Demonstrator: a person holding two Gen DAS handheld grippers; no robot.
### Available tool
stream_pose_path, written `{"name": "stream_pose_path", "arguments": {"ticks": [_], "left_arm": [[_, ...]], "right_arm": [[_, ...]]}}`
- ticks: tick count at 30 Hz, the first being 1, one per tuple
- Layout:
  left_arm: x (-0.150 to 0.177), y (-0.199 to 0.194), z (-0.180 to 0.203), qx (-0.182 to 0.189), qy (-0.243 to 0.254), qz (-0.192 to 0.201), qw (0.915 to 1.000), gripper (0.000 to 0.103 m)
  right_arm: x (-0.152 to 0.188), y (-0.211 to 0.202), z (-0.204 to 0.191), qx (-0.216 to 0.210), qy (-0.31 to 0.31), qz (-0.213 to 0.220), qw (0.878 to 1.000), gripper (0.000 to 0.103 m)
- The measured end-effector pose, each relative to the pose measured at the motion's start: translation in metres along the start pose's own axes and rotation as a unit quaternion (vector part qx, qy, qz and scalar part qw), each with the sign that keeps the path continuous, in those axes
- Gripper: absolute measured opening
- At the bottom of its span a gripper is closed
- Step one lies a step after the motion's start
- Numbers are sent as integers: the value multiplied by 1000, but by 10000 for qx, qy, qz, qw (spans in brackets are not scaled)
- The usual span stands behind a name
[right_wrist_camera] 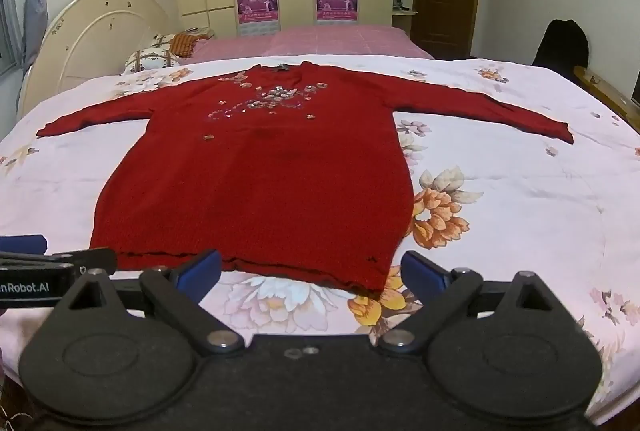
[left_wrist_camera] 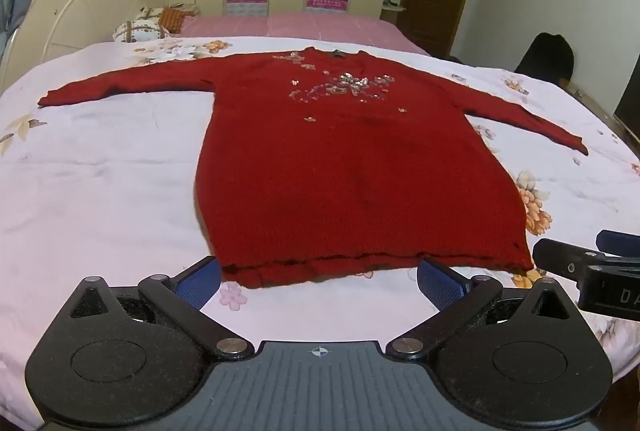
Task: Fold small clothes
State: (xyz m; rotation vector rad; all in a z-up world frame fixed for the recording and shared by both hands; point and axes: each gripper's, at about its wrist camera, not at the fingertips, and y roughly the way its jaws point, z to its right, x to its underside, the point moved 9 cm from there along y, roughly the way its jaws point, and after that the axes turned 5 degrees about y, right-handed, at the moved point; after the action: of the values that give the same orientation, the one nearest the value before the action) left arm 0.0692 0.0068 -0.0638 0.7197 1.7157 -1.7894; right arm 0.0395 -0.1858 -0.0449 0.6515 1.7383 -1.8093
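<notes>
Left wrist view: both hand-held grippers, left (left_wrist_camera: 318, 277) and right (right_wrist_camera: 310, 271), released before flat red sweater (left_wrist_camera: 352, 167).

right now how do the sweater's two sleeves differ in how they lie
On the red sweater, the left sleeve runs nearly straight out, its cuff far from the hem; the right sleeve angles down toward the hem side. The left sleeve crosses mostly plain sheet; the right sleeve lies among printed flowers. Both lie flat, unfolded, untouched by either gripper.

Red sequined sweater (left_wrist_camera: 352, 167) flat; sleeves outspread.
</notes>
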Motion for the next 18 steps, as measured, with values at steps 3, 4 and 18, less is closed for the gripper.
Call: {"name": "stream_pose_path", "arguments": {"ticks": [3,4,18], "left_arm": [[-2,1,0,-1,-13,-3,10000,103],[-2,1,0,0,-15,-6,10000,103],[-4,1,0,16,-4,-1,10000,103]], "right_arm": [[0,-1,0,11,-4,-1,10000,96],[-1,-1,0,10,-8,0,10000,96],[-4,1,-2,2,-51,7,10000,96]]}}
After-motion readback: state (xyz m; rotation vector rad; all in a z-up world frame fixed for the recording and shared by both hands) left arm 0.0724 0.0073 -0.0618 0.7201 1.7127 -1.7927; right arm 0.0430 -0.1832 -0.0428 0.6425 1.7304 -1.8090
